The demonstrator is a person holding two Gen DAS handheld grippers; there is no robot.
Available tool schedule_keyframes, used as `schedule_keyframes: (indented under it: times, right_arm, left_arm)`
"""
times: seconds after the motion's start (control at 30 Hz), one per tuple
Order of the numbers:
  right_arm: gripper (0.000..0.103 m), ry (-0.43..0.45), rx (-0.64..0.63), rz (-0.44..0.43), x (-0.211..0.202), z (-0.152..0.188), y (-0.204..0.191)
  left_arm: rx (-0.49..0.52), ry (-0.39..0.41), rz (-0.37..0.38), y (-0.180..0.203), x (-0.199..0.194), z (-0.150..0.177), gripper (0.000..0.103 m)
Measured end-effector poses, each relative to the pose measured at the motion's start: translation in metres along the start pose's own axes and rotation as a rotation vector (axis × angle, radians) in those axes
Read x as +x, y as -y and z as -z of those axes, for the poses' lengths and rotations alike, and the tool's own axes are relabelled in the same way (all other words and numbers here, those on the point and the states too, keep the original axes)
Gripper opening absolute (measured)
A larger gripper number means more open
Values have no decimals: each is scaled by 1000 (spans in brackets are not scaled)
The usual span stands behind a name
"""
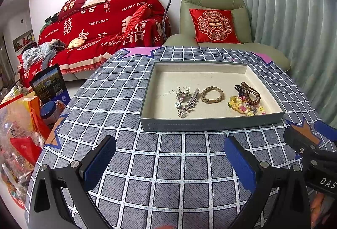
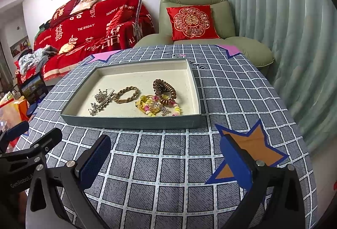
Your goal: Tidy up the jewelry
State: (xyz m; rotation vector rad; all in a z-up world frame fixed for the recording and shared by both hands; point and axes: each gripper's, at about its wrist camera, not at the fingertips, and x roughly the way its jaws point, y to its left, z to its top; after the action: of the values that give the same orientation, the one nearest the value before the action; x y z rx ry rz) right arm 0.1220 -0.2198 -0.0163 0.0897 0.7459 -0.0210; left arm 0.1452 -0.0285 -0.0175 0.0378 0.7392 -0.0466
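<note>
A shallow grey tray (image 1: 210, 123) with a cream floor stands on the checked tablecloth, and also shows in the right wrist view (image 2: 130, 122). In it lie silver hair clips (image 1: 187, 100) (image 2: 102, 100), a braided tan hair tie (image 1: 212, 94) (image 2: 126, 94), a brown spiral hair tie (image 1: 250, 92) (image 2: 164, 88) and a yellow and pink beaded bunch (image 1: 246, 106) (image 2: 157, 107). My left gripper (image 1: 168, 157) is open and empty, in front of the tray. My right gripper (image 2: 166, 157) is open and empty, in front of the tray's right half.
The tablecloth (image 1: 168, 176) has star patches: orange at the near right (image 2: 250, 144), pink at the far corners (image 1: 137, 51). A green armchair (image 1: 212, 16) and a red-covered sofa (image 1: 101, 26) stand behind the table. Bags (image 1: 19, 123) crowd the floor at left.
</note>
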Motion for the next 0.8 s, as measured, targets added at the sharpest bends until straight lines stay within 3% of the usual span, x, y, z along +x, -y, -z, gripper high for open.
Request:
schedule_keyframes:
  times: [0.8]
  right_arm:
    - [103,1,0,-2,1,1,0]
  left_arm:
    - [0,-2,4,0,-1,0,103]
